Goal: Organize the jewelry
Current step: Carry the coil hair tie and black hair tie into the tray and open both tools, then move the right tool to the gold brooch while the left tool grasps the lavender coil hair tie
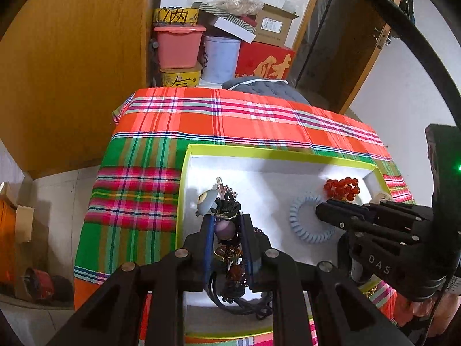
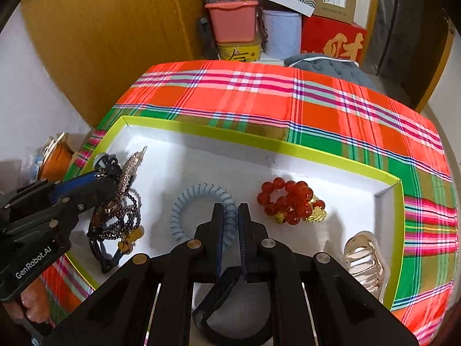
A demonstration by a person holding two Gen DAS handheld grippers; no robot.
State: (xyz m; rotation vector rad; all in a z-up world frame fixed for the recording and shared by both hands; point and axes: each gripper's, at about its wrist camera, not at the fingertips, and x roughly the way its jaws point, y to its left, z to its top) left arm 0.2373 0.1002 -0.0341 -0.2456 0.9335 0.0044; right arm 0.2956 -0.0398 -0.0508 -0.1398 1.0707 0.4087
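The left gripper jaws grasp a tangle of beaded jewelry at the tray's left, its long axis running up-frame. The right gripper jaws pinch the blue coil hair tie, centre frame, lying flat.

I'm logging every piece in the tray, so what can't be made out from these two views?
- Tangle of beads, left wrist view: the left gripper covers its middle; separate pieces can't be counted.
- Blue coil tie, right wrist view: the right gripper hides its near side.
- Hair claw, right wrist view: partly behind the gripper arm; out of the left view.
- Tray: near wall hidden in both views.
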